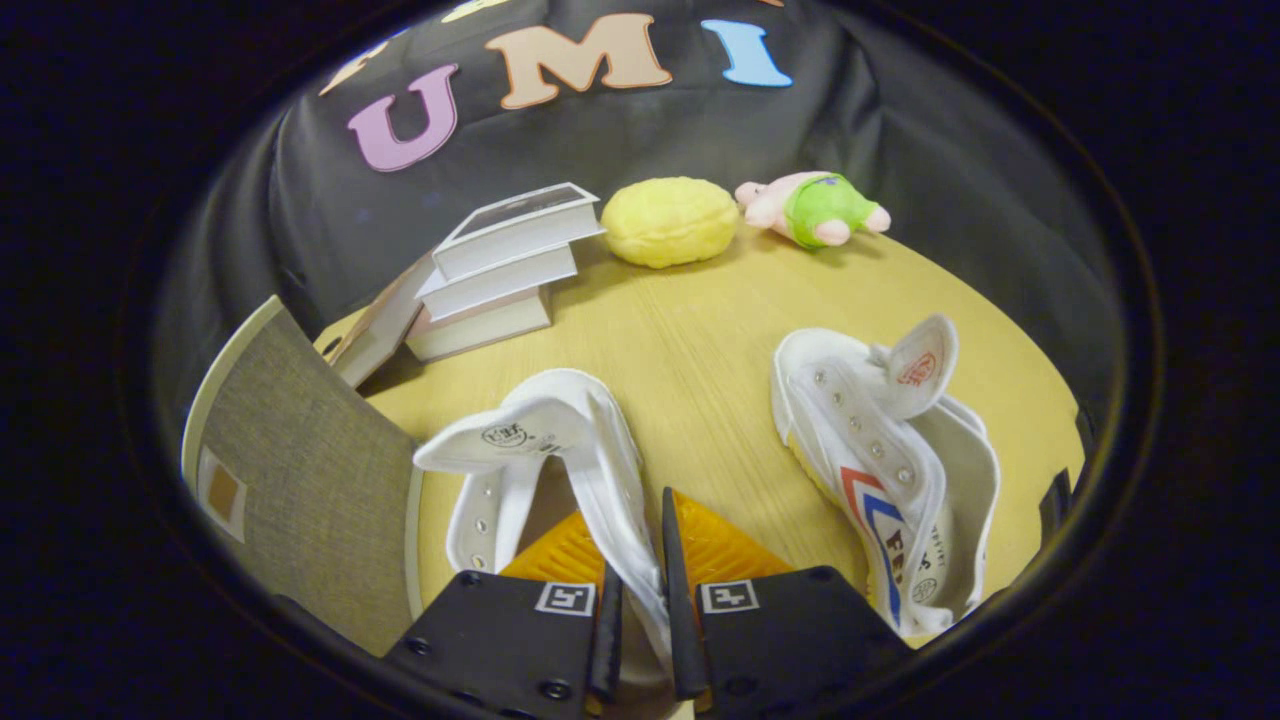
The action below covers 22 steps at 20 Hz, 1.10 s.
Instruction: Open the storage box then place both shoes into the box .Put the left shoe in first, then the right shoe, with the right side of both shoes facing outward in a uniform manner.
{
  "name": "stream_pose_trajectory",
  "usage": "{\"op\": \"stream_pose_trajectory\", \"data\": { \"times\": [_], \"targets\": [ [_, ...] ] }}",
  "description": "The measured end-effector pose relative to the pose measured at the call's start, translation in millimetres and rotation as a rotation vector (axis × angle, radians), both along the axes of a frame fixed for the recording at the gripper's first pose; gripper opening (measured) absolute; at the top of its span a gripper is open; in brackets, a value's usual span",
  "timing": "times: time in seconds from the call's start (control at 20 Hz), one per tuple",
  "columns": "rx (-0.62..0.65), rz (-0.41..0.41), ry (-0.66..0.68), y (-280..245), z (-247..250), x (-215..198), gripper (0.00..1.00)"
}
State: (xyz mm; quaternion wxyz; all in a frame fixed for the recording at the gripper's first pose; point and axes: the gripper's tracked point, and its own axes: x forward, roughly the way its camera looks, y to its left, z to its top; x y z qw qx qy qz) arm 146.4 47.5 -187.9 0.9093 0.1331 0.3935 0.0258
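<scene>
Between the jaws sits one white shoe [560, 450]; another shoe [880, 470] lies beside.

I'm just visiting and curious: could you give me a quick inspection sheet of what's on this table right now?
Surface: round wooden table.
Job's things: one white shoe gripped by its side wall; second white shoe lying apart on the table; grey fabric storage box beside the held shoe.
Clutter: stack of books, yellow plush, pink and green plush toy at the far side.
Grippers: gripper fingers pressed on the shoe's wall.
Cables: nothing seen.
Surroundings: black cloth wall.
</scene>
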Motion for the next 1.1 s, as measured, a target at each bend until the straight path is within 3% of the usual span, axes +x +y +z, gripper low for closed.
{"op": "stream_pose_trajectory", "data": {
  "times": [0.15, 0.55, 0.8, 1.1],
  "targets": [
    [-0.011, -0.008, -0.032, -3.8, 9.8, -4.5, 0.05],
    [-0.095, -0.088, -0.153, -6.2, 51.3, -8.4, 0.03],
    [-0.202, -0.143, -0.203, -22.4, 116.6, -22.3, 0.03],
    [-0.407, -0.213, -0.261, -36.2, 228.7, -42.4, 0.03]
  ]
}}
